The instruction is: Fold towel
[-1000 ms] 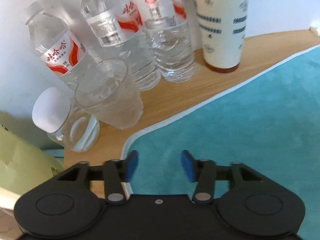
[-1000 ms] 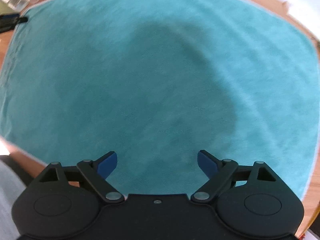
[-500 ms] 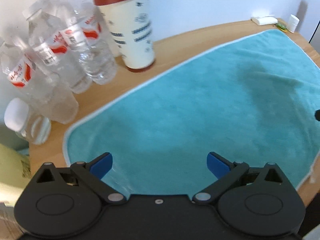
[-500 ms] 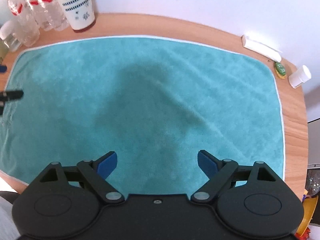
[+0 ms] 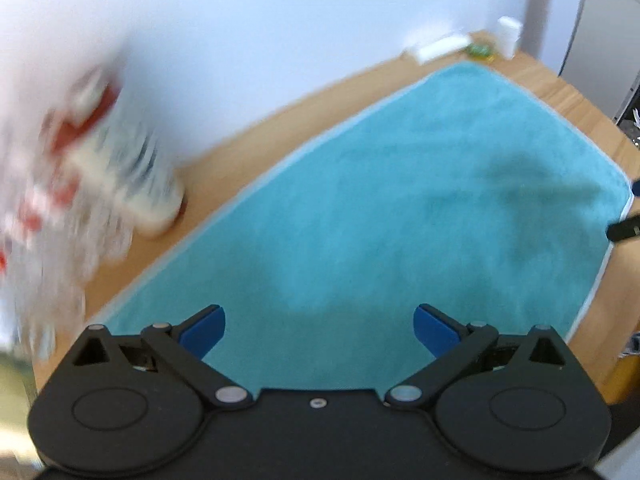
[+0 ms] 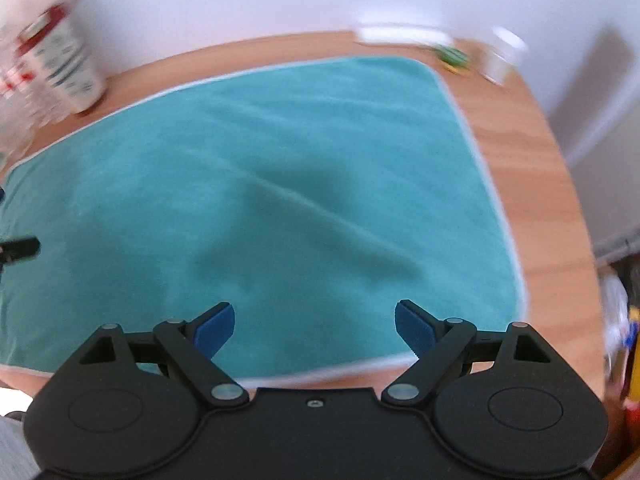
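Under both released tongs, towel [image 6: 280, 184] lies flat (long axis left-right).

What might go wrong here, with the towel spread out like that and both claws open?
The bottles and the tall cup crowd the towel's far left corner, so a swing of the left gripper could topple them. The small items near the far right corner might get swept off. A diagonal wrinkle may spoil the fold.

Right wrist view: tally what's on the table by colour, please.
Teal: 1, the towel, spread flat
White: 2, a flat bar and a small bottle
Green: 1, a small item
Cream with red lid: 1, a tall cup
Clear bottles: blurred, uncountable
Total: 5
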Motion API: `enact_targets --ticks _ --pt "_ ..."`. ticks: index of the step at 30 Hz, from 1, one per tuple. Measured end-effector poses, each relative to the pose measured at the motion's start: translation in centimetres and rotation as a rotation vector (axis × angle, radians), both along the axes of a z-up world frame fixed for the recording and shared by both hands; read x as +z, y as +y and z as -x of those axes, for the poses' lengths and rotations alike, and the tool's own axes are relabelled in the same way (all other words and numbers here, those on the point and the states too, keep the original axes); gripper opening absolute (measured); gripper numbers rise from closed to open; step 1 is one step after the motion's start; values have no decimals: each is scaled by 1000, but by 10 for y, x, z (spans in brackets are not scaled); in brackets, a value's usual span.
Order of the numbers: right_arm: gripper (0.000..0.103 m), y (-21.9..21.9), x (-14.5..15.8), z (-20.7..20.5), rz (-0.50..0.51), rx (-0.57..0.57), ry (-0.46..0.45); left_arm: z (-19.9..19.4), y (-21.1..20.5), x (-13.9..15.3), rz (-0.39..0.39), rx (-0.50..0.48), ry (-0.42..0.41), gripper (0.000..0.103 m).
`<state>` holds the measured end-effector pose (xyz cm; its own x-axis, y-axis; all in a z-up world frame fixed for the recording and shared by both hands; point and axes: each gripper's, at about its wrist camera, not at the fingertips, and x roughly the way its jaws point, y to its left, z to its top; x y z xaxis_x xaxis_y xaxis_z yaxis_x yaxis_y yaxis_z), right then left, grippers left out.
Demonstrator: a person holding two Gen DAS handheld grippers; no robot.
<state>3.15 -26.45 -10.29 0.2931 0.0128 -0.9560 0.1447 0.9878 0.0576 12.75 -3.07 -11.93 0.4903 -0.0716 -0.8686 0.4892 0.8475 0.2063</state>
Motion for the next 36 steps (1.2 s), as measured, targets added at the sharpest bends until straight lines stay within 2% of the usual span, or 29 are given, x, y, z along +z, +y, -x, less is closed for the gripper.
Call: enact_targets --ticks 2,7,17,21,30,36 --pt "91 -21 1 10 -5 -27 -13 -8 -28 4 -6 -32 -23 103" --pt "91 -61 -3 29 -20 -63 -13 -24 -84 7 7 -39 -35 103" --pt "91 -125 -16 64 -45 -135 -41 -48 -166 -4 -40 -112 -44 103" --pt "91 -136 -17 67 -39 -132 -55 -57 -190 -11 -53 -123 -60 103" --pt "91 -150 -25 52 -75 -135 -84 -117 -241 -36 -51 -157 -82 103" --pt "91 -150 -33 39 -66 -143 -82 -151 -266 -58 5 -208 -14 103"
